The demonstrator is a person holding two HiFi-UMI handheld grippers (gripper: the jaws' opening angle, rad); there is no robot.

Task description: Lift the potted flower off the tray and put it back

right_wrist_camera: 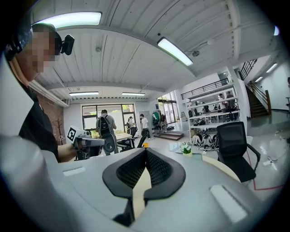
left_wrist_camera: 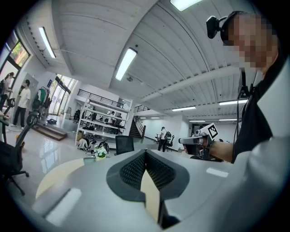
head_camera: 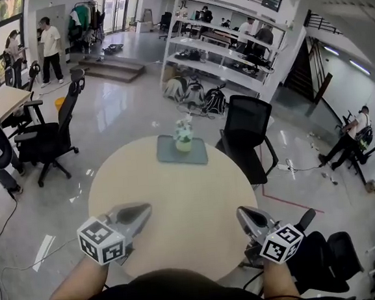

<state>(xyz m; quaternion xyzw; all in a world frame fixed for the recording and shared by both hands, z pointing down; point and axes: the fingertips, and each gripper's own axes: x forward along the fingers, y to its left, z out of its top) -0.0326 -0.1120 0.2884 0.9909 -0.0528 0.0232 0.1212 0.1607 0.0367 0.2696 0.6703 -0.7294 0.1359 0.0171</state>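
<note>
The potted flower [head_camera: 183, 135], white blooms in a small pale pot, stands on a grey-green tray [head_camera: 169, 156] at the far edge of the round beige table [head_camera: 180, 212]. My left gripper [head_camera: 147, 210] hovers over the table's near left edge, jaws shut and empty. Over the near right edge is my right gripper [head_camera: 240, 212], also shut with nothing in it. Both are far from the pot. In the left gripper view the flower [left_wrist_camera: 99, 152] is small, left of the closed jaw tips [left_wrist_camera: 146, 152]. In the right gripper view the flower [right_wrist_camera: 186, 148] sits right of the closed tips [right_wrist_camera: 146, 150].
A black office chair [head_camera: 248, 131] stands just behind the table at the right. Another black chair [head_camera: 49, 135] is off to the left. Shelving [head_camera: 224, 51] with bags on the floor below it lies farther back. Several people stand or sit around the room.
</note>
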